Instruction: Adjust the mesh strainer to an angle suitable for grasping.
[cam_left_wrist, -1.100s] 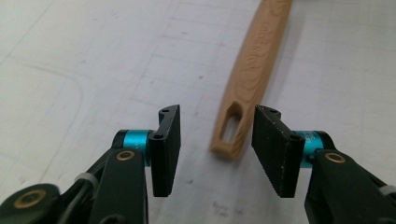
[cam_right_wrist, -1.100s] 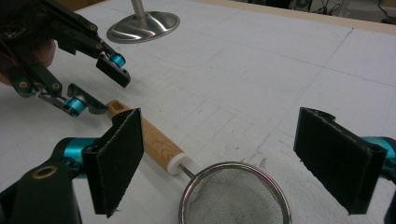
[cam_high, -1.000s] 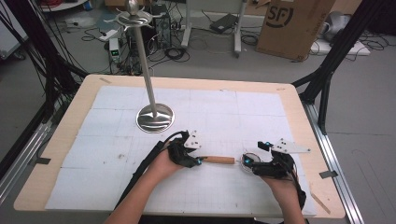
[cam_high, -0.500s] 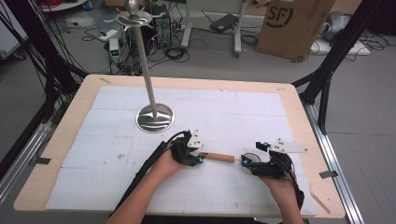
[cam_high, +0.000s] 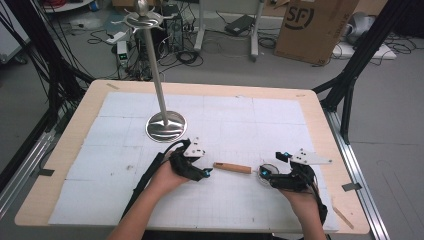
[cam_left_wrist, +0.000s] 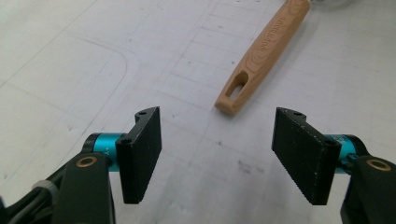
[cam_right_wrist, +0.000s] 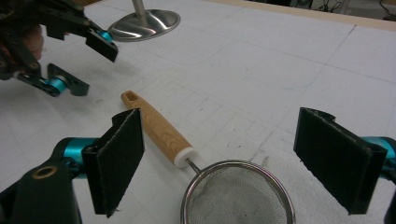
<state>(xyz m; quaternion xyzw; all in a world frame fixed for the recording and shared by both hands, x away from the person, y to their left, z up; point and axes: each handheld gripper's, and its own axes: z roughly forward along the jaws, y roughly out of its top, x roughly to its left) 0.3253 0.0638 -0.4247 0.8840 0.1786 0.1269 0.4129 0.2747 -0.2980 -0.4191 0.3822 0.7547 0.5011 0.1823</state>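
White gridded tabletop (cam_high: 300, 115) | strainer (cam_right_wrist: 238, 200) lies flat, wooden handle toward my left claw (cam_left_wrist: 217, 154) | both claws open, right claw (cam_right_wrist: 233, 158) straddling mesh bowl | step: approach; next: close on handle.

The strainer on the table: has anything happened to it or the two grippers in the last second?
Hardly anything. The left gripper has backed slightly off the handle end of the strainer; both it and the right gripper stay open, gripping nothing. The strainer lies flat where it was, and the stand has not moved.
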